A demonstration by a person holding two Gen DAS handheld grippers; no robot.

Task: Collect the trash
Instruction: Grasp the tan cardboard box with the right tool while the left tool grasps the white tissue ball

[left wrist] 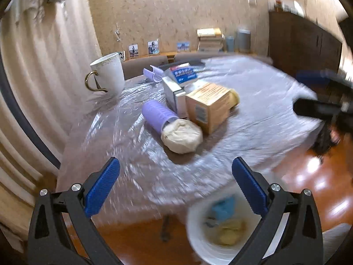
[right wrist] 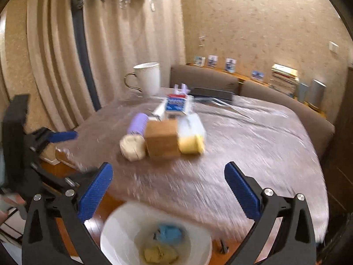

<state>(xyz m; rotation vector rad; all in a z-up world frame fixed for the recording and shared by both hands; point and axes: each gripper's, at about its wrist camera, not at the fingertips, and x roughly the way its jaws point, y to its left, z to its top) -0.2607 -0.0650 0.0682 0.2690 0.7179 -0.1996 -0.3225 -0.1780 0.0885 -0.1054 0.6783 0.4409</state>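
Left gripper [left wrist: 175,177], right gripper [right wrist: 168,177]: jaws apart, empty. Wad [left wrist: 182,135]: table [left wrist: 253,92] centre, touching roller [left wrist: 157,114] and box [left wrist: 209,106]. Bin [right wrist: 117,231]: floor, below near edge. Risk: wad grab may nudge roller rolling toward edge; blur hampers aim.

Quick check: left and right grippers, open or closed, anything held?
Left gripper: jaws open, holding nothing.
Right gripper: jaws open, holding nothing.
Both hang over the white round bin beside the table.
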